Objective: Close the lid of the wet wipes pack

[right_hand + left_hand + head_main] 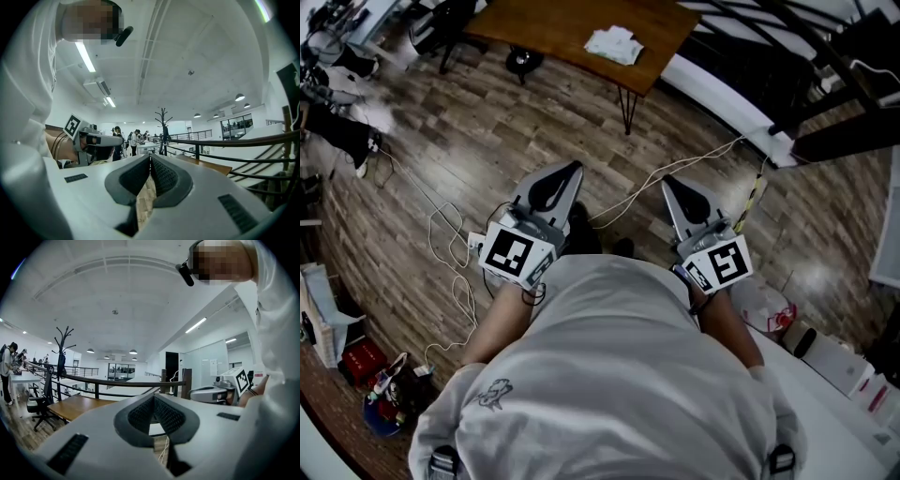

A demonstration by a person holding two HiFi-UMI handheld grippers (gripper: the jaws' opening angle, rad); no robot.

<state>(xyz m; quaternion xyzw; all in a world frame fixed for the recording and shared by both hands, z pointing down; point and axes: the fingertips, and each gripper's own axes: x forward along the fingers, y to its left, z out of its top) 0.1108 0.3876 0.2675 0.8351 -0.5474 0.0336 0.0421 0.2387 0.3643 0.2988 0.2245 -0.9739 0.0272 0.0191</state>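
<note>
a person in a pale shirt [619, 375] fills the lower middle of the head view, holding two tongs out level over a wood-plank floor [487, 131]. the left gripper [570, 171] sits left of centre and the right gripper [670, 185] right of centre, side by side and apart, each with its marker cube nearest the body.

only the gripper views settle the jaws. in each, the two dark ribbed pads [140, 416] are pressed together at the tips, with nothing pinched between them. each gripper view also catches the other tool off to one side, where the head view shows the pair from above.

beyond the tips, a white cable [717, 150] trails across the floor toward the upper right. farther off, at the top centre of the head view, a wooden table [572, 28] stands on thin black legs. on it lies the wet wipes pack [614, 44], a white crumpled shape well apart from both tools. its lid is too small to read, and only the head view shows the pack plainly.

the gripper views give what the head camera misses: a dark railing [117, 382], a coat stand [162, 123], people at desks [126, 140] in the distance, and ceiling lights [240, 97] at the upper right.
</note>
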